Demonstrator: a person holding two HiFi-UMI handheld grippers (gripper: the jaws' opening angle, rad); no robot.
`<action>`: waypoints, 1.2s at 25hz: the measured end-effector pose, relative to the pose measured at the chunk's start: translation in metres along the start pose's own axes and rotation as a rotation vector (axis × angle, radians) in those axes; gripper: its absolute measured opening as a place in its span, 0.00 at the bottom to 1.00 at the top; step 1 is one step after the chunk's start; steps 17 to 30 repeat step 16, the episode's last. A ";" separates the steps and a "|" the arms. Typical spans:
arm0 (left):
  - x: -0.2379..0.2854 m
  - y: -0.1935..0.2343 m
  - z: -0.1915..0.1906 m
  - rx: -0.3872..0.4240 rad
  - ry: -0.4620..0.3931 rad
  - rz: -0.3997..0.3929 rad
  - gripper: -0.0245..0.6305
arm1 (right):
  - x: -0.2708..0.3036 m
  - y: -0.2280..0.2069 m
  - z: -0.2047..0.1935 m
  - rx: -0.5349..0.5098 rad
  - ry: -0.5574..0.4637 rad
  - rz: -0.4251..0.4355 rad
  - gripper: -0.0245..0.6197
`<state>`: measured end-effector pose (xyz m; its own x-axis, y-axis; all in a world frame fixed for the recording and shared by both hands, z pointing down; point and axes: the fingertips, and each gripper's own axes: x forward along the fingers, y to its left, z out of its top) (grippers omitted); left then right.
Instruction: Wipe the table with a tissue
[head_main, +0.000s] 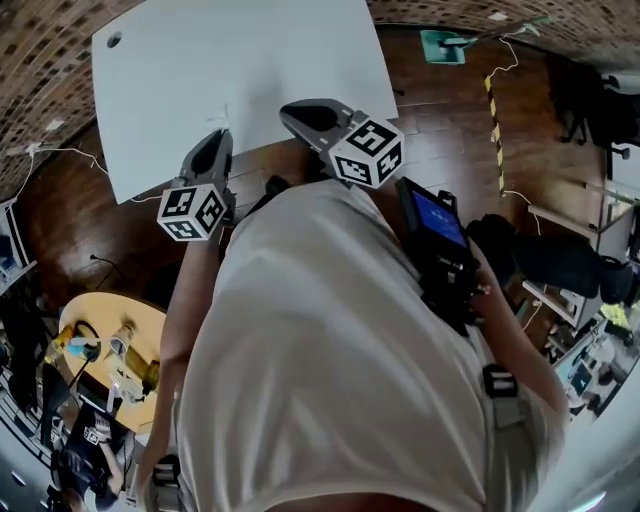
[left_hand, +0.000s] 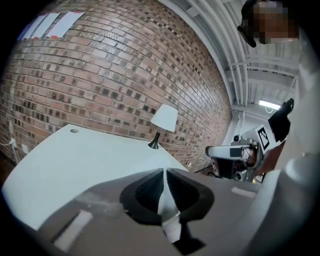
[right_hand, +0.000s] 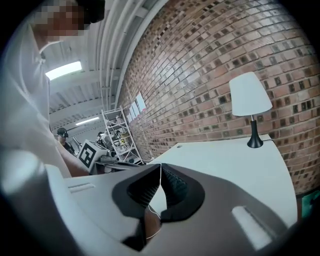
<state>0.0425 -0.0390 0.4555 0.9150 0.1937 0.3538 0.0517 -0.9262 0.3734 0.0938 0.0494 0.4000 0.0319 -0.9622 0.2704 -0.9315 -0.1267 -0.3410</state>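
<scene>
The white table (head_main: 240, 70) lies ahead of me, and both grippers are held up close to my chest at its near edge. My left gripper (head_main: 221, 134) is shut, and in the left gripper view (left_hand: 164, 171) a thin white strip of tissue (left_hand: 169, 210) runs pinched between its dark pads. My right gripper (head_main: 291, 108) is to its right, its tip over the table edge. In the right gripper view (right_hand: 160, 166) its jaws meet at the tips with nothing between them. Both point slightly down across the tabletop (left_hand: 75, 160).
A white lamp (left_hand: 164, 119) stands at the table's far edge by the brick wall (left_hand: 100, 75). A round cable hole (head_main: 114, 40) is in a far corner. A yellow round table (head_main: 110, 330) with clutter and cables sits on the wooden floor to my left.
</scene>
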 end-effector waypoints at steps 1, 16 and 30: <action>-0.004 0.003 0.000 0.002 -0.004 0.001 0.07 | 0.003 0.007 -0.001 -0.013 0.000 0.012 0.05; -0.015 -0.041 -0.015 0.135 0.044 -0.103 0.07 | -0.014 0.033 -0.011 -0.002 -0.014 -0.021 0.05; -0.015 -0.041 -0.015 0.135 0.044 -0.103 0.07 | -0.014 0.033 -0.011 -0.002 -0.014 -0.021 0.05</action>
